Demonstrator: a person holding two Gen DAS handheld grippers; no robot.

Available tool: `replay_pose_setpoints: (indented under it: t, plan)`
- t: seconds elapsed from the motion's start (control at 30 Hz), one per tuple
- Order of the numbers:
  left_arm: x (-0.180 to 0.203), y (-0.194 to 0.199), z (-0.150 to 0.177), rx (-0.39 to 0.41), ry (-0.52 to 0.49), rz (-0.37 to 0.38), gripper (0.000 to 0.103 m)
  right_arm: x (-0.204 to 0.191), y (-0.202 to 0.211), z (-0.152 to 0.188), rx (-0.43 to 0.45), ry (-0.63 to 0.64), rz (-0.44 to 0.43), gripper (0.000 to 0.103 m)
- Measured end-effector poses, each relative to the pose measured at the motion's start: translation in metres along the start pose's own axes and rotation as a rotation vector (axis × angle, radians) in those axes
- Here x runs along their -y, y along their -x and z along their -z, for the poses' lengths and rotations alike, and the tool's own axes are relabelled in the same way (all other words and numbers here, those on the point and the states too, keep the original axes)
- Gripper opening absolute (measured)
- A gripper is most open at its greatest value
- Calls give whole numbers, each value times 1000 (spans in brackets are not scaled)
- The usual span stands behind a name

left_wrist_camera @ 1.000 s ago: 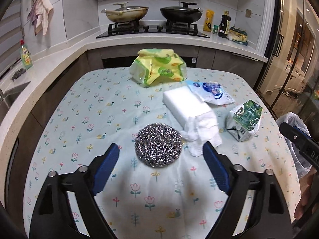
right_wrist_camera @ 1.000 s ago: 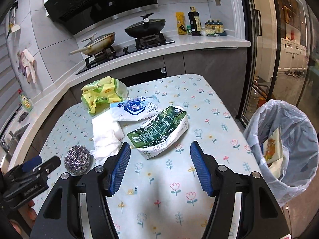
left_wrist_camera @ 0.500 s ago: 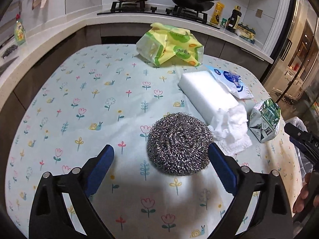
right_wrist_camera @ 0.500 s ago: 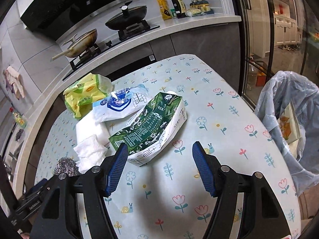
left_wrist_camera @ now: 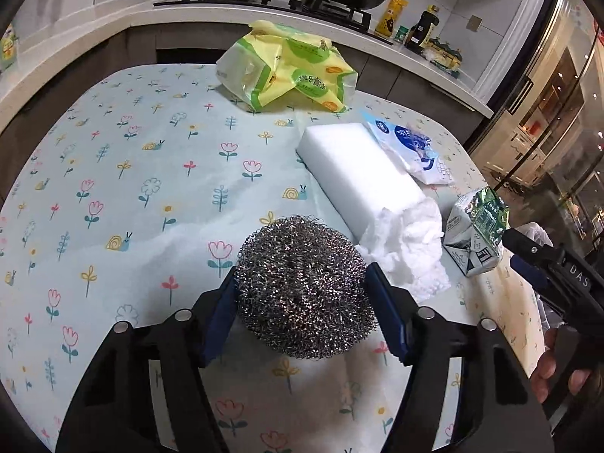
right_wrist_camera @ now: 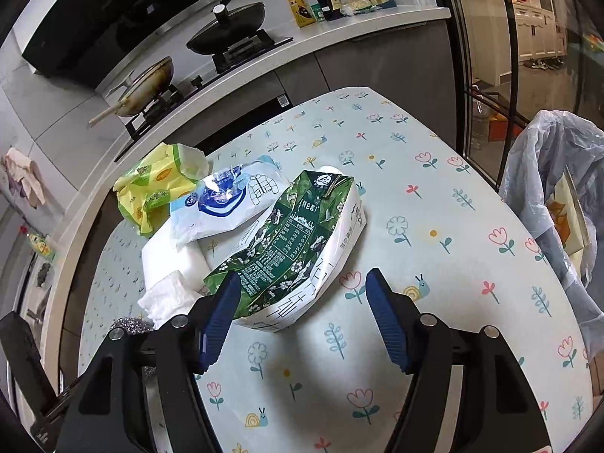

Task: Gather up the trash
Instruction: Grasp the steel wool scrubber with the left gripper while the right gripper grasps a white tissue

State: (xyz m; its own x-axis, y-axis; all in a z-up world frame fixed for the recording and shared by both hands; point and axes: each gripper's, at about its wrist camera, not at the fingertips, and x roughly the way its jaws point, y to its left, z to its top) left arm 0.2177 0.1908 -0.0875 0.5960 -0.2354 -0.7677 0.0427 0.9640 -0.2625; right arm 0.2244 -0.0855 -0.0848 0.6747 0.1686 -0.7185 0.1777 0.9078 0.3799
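Left tongs (left_wrist_camera: pixel 302 302) just closed onto round steel-wool scrubber (left_wrist_camera: pixel 304 287); squeeze gently, lift straight. Right tongs (right_wrist_camera: pixel 302 302) open w/ crumpled green carton (right_wrist_camera: pixel 290 241) between; centre first.

Steel scourer (left_wrist_camera: pixel 305 290) between left hand-held gripper (left_wrist_camera: pixel 304 298) pads, on table (left_wrist_camera: pixel 132 188).

Wiry shiny metal scourer (left_wrist_camera: pixel 305 290), matt white foam block (left_wrist_camera: pixel 358 173), glossy printed carton (right_wrist_camera: pixel 298 241), matt patterned tablecloth (left_wrist_camera: pixel 151 188)
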Motion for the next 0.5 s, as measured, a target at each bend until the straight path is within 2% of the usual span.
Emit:
replay_pose_setpoints:
  t: [0.13,0.33,0.5]
  plan:
    - [6,11,2,28,-20,-10,48,-7,11,6,10,19,-26,66]
    - [3,21,-2,44,-14,-23,44,-34,24,15,15,75,-86,66]
    - [-1,33,-5,72,-6,-32,44,-65,10,25,-32,155,-110,66]
